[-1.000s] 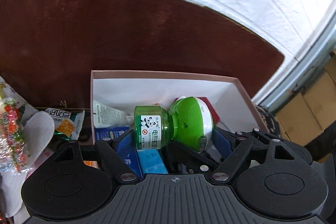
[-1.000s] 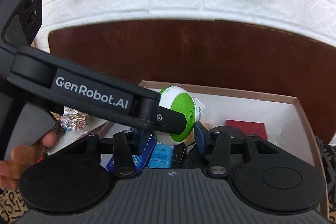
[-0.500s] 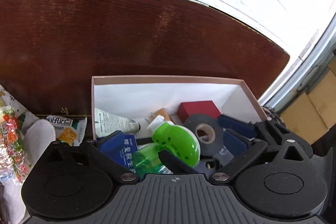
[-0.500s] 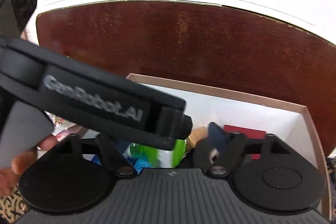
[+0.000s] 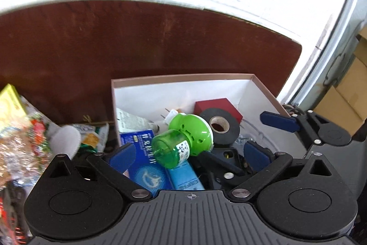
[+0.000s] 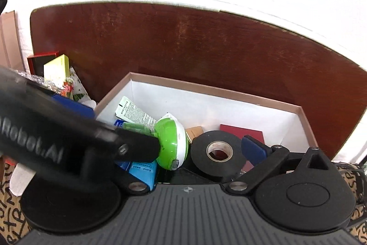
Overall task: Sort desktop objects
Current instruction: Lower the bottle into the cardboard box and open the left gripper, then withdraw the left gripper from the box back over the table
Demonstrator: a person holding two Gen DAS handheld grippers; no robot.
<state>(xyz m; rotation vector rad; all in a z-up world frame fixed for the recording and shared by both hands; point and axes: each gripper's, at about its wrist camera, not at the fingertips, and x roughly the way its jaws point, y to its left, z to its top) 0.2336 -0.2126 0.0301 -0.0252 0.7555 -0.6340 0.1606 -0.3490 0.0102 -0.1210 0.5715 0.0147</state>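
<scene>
A green repellent bottle (image 5: 183,141) with a green-and-white head (image 6: 172,141) lies on its side in the pink-rimmed white box (image 5: 183,79), on a blue carton (image 5: 142,146). Nothing grips it. My left gripper (image 5: 189,154) stands open over the box's near end, its blue pads either side of the bottle and clear of it. My right gripper (image 6: 187,150) is opening, with only its right blue pad (image 6: 252,148) showing. Its left pad is hidden behind the left gripper's black side (image 6: 68,137). A black tape roll (image 6: 218,150) lies between the right jaws, untouched.
The box also holds a red box (image 5: 215,105) and a white tube (image 5: 130,118). Snack packets (image 5: 23,137) and a yellow carton (image 6: 57,66) lie left of it on the brown table (image 5: 137,38). Cardboard boxes (image 5: 344,95) stand beyond the table's right edge.
A second ago both grippers held the green bottle above the box. Both have opened and drawn back, and the bottle has dropped onto the blue carton inside.
</scene>
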